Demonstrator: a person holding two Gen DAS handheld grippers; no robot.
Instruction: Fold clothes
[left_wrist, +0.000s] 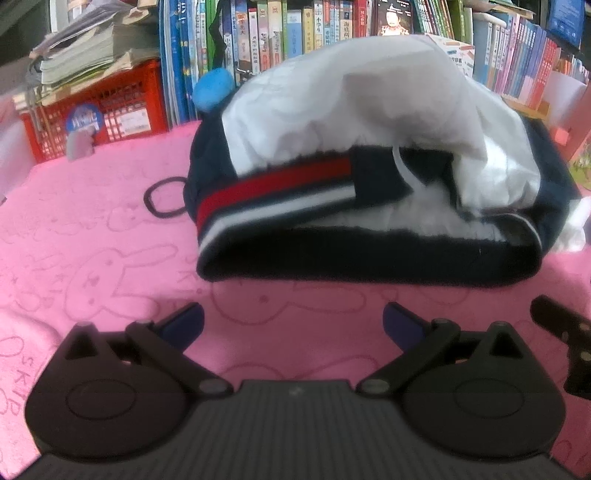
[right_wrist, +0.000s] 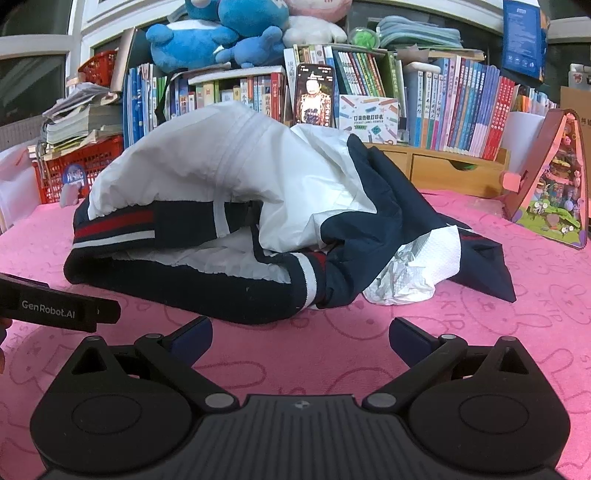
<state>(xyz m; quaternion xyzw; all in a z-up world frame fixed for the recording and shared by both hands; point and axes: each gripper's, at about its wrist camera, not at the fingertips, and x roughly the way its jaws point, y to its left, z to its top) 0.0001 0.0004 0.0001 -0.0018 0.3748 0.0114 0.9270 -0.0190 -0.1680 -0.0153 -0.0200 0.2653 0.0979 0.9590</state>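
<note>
A navy and white jacket (left_wrist: 369, 166) with a red and white striped band lies bunched in a heap on the pink rabbit-print cloth (left_wrist: 110, 266). Its navy hem faces me. In the right wrist view the same jacket (right_wrist: 258, 206) sprawls wider, a navy sleeve and white lining trailing to the right. My left gripper (left_wrist: 293, 326) is open just short of the hem, nothing between its fingers. My right gripper (right_wrist: 301, 338) is also open, close to the hem and apart from it. The left gripper's body (right_wrist: 59, 310) shows at the left edge of the right wrist view.
A black hair tie (left_wrist: 164, 199) lies on the cloth left of the jacket. A red crate (left_wrist: 96, 114) with stacked papers stands back left. Bookshelves (right_wrist: 443, 107) line the back, with plush toys (right_wrist: 221, 33) on top. A colourful picture book (right_wrist: 554, 184) stands at the right.
</note>
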